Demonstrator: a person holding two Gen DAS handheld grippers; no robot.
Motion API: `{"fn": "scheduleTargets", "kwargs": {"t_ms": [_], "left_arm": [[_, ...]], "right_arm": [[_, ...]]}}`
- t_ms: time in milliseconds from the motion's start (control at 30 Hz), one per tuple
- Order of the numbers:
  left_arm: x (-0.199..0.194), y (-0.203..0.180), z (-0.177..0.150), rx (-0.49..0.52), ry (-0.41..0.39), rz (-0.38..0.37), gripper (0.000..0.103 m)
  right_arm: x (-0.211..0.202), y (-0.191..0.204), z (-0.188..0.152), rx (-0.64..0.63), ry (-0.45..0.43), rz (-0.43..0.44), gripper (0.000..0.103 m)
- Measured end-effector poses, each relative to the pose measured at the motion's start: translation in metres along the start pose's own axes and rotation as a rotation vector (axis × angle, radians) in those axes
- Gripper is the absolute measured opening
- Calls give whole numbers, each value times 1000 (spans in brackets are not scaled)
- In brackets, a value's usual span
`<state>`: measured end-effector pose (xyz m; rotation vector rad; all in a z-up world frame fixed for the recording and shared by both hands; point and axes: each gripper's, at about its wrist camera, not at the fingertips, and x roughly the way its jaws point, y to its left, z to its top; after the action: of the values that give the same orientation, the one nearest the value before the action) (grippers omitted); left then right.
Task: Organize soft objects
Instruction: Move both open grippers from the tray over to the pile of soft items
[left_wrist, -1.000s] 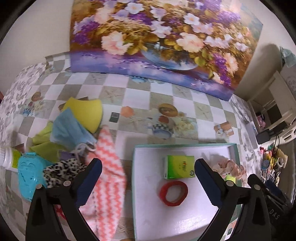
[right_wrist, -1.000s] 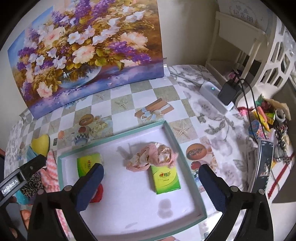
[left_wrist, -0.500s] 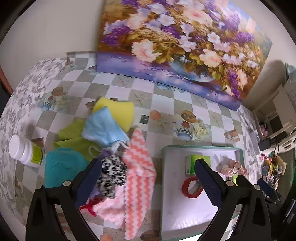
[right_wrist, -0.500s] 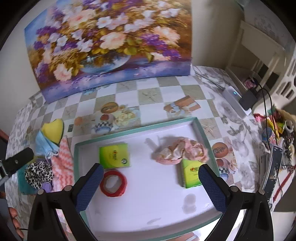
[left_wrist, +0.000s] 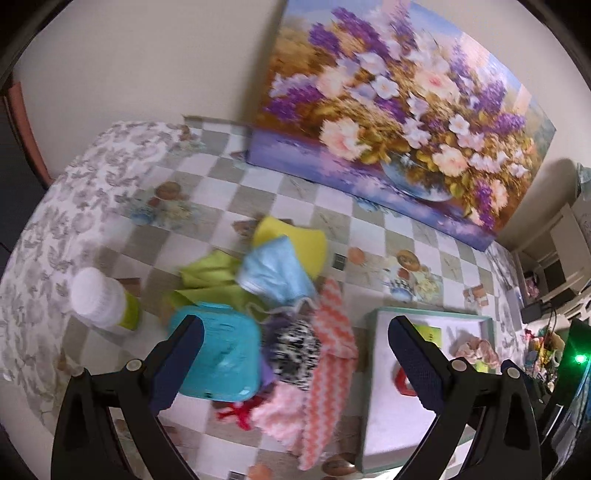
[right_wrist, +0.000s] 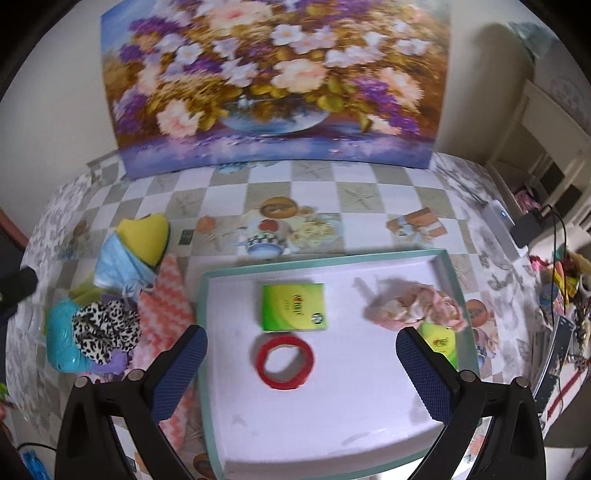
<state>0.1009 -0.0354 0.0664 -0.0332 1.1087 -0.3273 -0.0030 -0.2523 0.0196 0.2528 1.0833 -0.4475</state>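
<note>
I found my left gripper (left_wrist: 295, 363) with its jaws spread wide and nothing between them, held above the heap of soft items. Directly between the jaws lay the leopard-print scrunchie (left_wrist: 295, 349), touching the teal pouch (left_wrist: 218, 360) just inside the left finger and the coral zigzag cloth (left_wrist: 328, 354) toward the right finger. Beyond them, ahead of the jaws, sat the light blue face mask (left_wrist: 277, 271), overlapping the green cloth (left_wrist: 210, 277) and the yellow sponge (left_wrist: 295, 236). A white-capped bottle (left_wrist: 99, 299) stood upright outside the left finger, apart from the heap. My right gripper (right_wrist: 301, 365) was likewise spread and empty, held over the white tray (right_wrist: 314, 413). Between its jaws lay the red tape roll (right_wrist: 285, 363); just ahead of that, the green tissue pack (right_wrist: 293, 307). The pink floral scrunchie (right_wrist: 417, 308) rested near the right finger, touching a second green pack (right_wrist: 441, 341) partly hidden behind that finger. The flower painting (right_wrist: 273, 81) stood farthest off, against the wall.
</note>
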Motion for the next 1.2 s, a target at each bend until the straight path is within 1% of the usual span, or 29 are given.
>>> {"fn": "scheduleTargets", "kwargs": {"t_ms": [200, 300, 400, 467, 533, 667, 733, 800, 933, 1033, 1067, 1100, 1133, 1200], "left_arm": [[-7, 34, 4, -51, -7, 8, 100], [-9, 52, 6, -85, -17, 29, 100], [-9, 66, 8, -112, -21, 46, 100], [-7, 76, 9, -132, -18, 51, 100], [-3, 82, 8, -144, -7, 53, 100], [9, 89, 2, -164, 25, 56, 100], [12, 92, 0, -182, 30, 52, 100], [16, 95, -2, -198, 34, 48, 100], [28, 99, -6, -212, 66, 59, 100], [36, 101, -9, -212, 90, 68, 100], [38, 100, -9, -208, 97, 73, 100], [40, 100, -10, -205, 102, 76, 100], [41, 100, -10, -205, 105, 76, 100], [43, 100, -11, -206, 113, 72, 100]], "right_arm": [[0, 27, 0, -48, 2, 43, 103], [-2, 39, 0, -68, -5, 77, 103], [-5, 50, 1, -81, -22, 117, 103], [-5, 57, 1, -79, -30, 158, 103], [-4, 67, 0, -83, -28, 189, 103], [2, 90, -5, -122, -19, 207, 103], [6, 101, -8, -146, -1, 236, 103], [7, 113, -11, -175, -4, 262, 103], [8, 135, -17, -247, -23, 247, 103], [13, 144, -21, -273, -17, 243, 103], [14, 146, -23, -278, -13, 248, 101], [16, 149, -24, -283, -9, 251, 96], [18, 151, -25, -289, -7, 253, 94], [21, 156, -27, -300, -4, 259, 83]]}}
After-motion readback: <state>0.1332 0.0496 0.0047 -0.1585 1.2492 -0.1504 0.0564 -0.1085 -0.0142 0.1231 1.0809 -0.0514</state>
